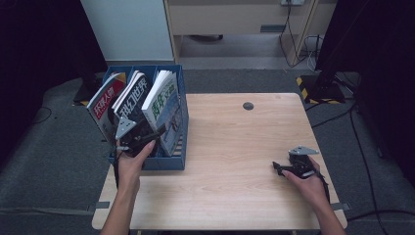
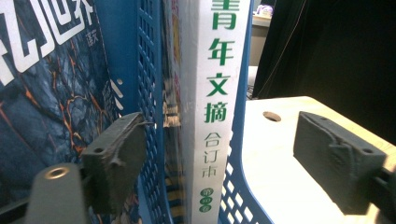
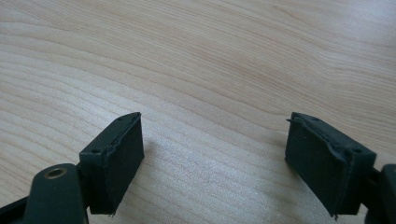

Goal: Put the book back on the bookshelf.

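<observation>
A blue three-slot file rack (image 1: 172, 163) stands at the table's left edge, with one magazine leaning in each slot. They are a red-covered one (image 1: 105, 100), a dark one (image 1: 134, 95) and a white one with green lettering (image 1: 164, 95). My left gripper (image 1: 155, 133) is at the rack's right slot. In the left gripper view its jaws (image 2: 220, 119) stand wide apart around the white magazine's spine (image 2: 217, 70) and the rack's mesh walls (image 2: 147, 70), with the right pad (image 2: 334, 158) well off the rack. My right gripper (image 1: 277, 168) hovers open over bare wood (image 3: 215, 56).
The wooden table (image 1: 235, 132) has a round cable hole (image 1: 248, 105) near its far edge. Dark floor and cables surround it, and a stand with a striped base (image 1: 313, 85) sits at the far right. The dark magazine's cover (image 2: 46, 93) fills the neighbouring slot.
</observation>
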`<state>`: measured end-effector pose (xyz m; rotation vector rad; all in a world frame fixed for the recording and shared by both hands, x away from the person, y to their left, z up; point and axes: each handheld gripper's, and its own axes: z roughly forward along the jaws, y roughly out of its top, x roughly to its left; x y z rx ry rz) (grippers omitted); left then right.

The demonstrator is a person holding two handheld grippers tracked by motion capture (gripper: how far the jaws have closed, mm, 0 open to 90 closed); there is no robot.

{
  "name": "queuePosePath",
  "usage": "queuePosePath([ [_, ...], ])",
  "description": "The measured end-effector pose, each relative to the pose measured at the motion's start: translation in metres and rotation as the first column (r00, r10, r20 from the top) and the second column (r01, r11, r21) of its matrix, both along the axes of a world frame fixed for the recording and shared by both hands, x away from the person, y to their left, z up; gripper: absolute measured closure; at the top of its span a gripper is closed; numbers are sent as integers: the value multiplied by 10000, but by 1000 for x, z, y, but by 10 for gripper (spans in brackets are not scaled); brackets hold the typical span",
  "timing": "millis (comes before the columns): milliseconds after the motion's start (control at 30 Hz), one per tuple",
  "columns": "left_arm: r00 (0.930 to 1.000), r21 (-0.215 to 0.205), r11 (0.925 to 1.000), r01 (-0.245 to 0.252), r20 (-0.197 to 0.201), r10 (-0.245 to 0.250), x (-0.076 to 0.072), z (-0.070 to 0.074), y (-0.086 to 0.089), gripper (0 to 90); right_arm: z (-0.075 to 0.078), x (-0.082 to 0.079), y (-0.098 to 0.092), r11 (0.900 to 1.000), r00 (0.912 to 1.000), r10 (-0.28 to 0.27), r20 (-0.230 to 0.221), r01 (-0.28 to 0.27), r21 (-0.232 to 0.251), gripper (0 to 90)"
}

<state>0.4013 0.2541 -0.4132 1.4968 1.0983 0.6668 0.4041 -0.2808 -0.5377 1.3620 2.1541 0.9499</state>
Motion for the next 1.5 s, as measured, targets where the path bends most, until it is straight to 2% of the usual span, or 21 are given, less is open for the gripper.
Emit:
queuePosePath([
  [233,9999,75,9998,168,-33,-168,-1,0,-2,109,0,0,0,10000,10000,9,-5,-9,-1,188],
  [367,9998,379,9991,197,-31,-196,-2,0,-4,98,0,0,0,10000,10000,28,3,-28,-13,184],
  [800,9998,423,9989,223,-3,-223,-8,3,-3,86,0,0,1,10000,10000,-11,-23,11,16,179],
  [900,9997,563,9981,258,30,-260,-12,5,-4,103,0,0,1,10000,10000,-2,-22,2,17,176],
  [1033,9997,518,9984,220,77,-224,-16,6,-4,108,0,0,1,10000,10000,3,-21,-3,20,175],
  [1233,9998,800,9966,211,-37,-209,-21,6,-3,107,0,0,1,10000,10000,3,-19,-3,19,175],
  [1400,9996,817,9963,272,-119,-264,-25,4,-4,96,0,0,0,10000,10000,33,-22,-33,-7,173],
  [1500,9993,1061,9937,372,-137,-359,-30,4,-8,88,0,0,0,10000,10000,38,-18,-38,-8,173],
])
